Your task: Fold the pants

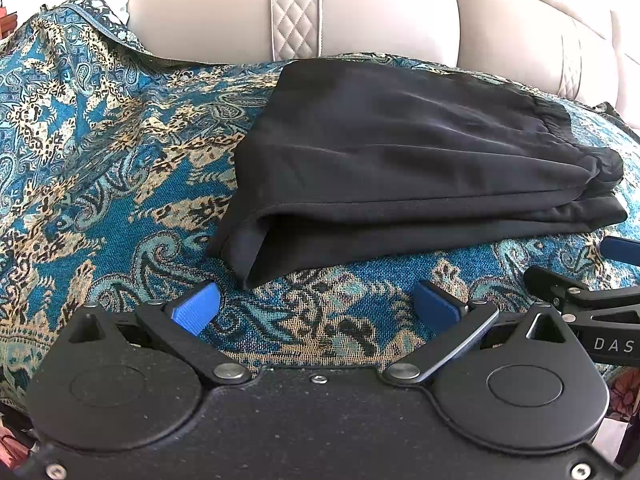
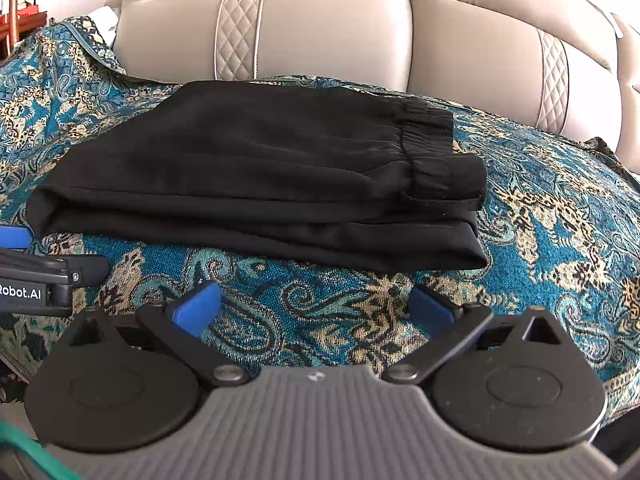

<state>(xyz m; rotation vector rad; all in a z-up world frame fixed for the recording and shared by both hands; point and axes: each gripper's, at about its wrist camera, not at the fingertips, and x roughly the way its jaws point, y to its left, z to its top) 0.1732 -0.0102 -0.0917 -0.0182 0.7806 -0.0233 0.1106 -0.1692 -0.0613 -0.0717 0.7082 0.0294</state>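
Already the pants (image 2: 256,176) look folded into a compact black stack, lying on the patterned blanket (image 2: 560,216) that covers the sofa seat, toward the back of the seat just below the beige sofa cushions (image 2: 320,32). The elastic waistband (image 2: 432,140) sits on top at the right end of the stack, and the folded edge faces the front of the seat.

Both tools hang clear of the cloth over the front part of the seat. The left gripper (image 1: 316,308) is spread wide with nothing between its blue pads, just in front of the stack's near left corner. The right gripper (image 2: 316,308) is likewise wide and empty, near the front edge of the stack toward its right end.

By the look of it, the folding is done or nearly so, and what is left is tidying. To do that well, I would keep the jaws open and press lightly rather than pinch, since the fabric seems thin and slippery and a pull could drag the layers apart. The lower layer juts out along the front edge; nudging it level from both ends together should square the stack without shifting the blanket under it.
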